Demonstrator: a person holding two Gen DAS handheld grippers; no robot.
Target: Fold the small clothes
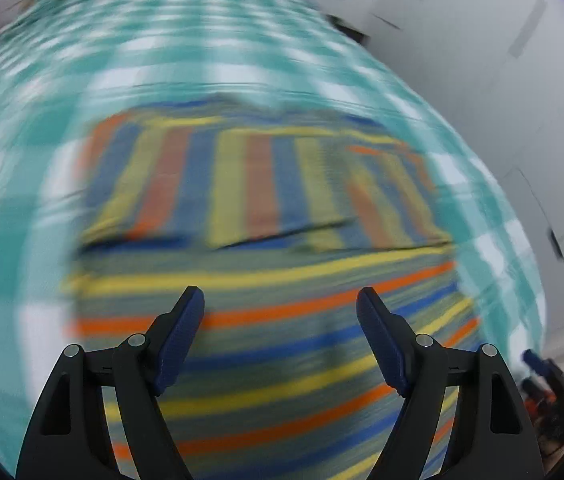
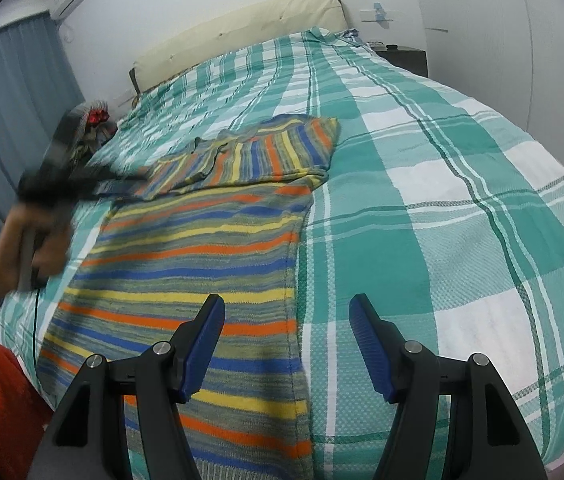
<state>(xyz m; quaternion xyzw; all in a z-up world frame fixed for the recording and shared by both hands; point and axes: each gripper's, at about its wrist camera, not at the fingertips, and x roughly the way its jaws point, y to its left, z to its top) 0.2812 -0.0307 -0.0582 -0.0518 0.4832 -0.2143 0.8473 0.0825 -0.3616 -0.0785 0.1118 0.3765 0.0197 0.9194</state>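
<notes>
Striped sweater (image 2: 209,256) lies flat on the green plaid bedspread (image 2: 422,208), sleeves folded across its far end toward twelve o'clock. Nearest, the right gripper (image 2: 286,312) hovers released over the sweater's right edge. At nine o'clock the left gripper (image 1: 279,300), blurred, gapes empty above the stripes. Beyond sits a cream headboard (image 2: 241,28).

Sweater (image 2: 201,240) lies on the bedspread (image 2: 422,200) — headboard (image 2: 241,28) behind.

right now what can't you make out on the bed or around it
- Left wrist view: motion blur smears the striped garment and checked bedspread.
- Right wrist view: the left claw and hand are blurred.
- Right wrist view: the garment's near hem is hidden behind the right claw.
</notes>
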